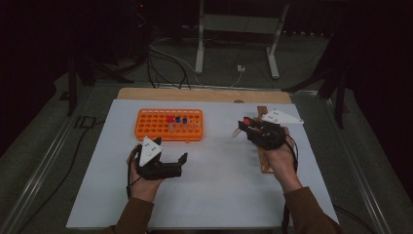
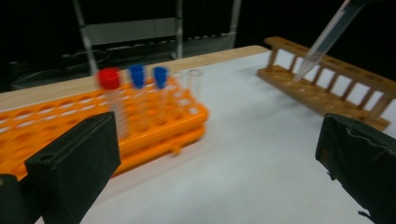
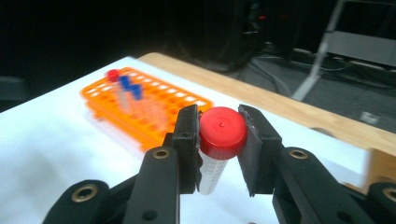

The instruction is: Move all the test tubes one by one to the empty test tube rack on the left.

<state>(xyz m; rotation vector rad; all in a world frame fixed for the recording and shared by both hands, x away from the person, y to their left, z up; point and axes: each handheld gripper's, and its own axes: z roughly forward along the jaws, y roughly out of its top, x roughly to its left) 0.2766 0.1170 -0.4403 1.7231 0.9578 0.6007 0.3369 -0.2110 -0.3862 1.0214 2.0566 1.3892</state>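
A clear tube with a red cap (image 3: 222, 133) sits clamped between the right gripper's (image 3: 219, 149) fingers (image 3: 187, 140), which press on it just below and at the cap, one on each side. In the high view the same tube (image 1: 242, 126) shows above the white table (image 1: 219, 185), out past the near end of the wooden rack (image 1: 263, 156); its cap points toward the person and its clear tip slants away to the left, toward the orange rack (image 1: 169, 124). The left gripper view shows that tip (image 2: 322, 39) hanging in the air above the wooden rack (image 2: 327, 88), not touching it.

The right hand (image 1: 277, 156) comes in from the lower right with the sleeve low and the wrist lifted, holding the right gripper (image 1: 248, 127) over the wooden rack and aiming it left and away. The grey three-cornered plate (image 1: 282, 117) lies on its far side.

The left hand (image 1: 141, 183) grips the left gripper (image 1: 181, 161) from below, well apart from the right one, in front of the orange rack. Its fingers (image 2: 74, 158) stand wide apart with nothing between them, pointing right across the table. Its grey plate (image 1: 148, 149) faces up.

The orange rack (image 2: 154, 126) holds one red-capped tube (image 2: 110, 81) and two blue-capped tubes (image 2: 148, 77) standing upright side by side, with uncapped clear tubes (image 2: 194, 81) just beside them.
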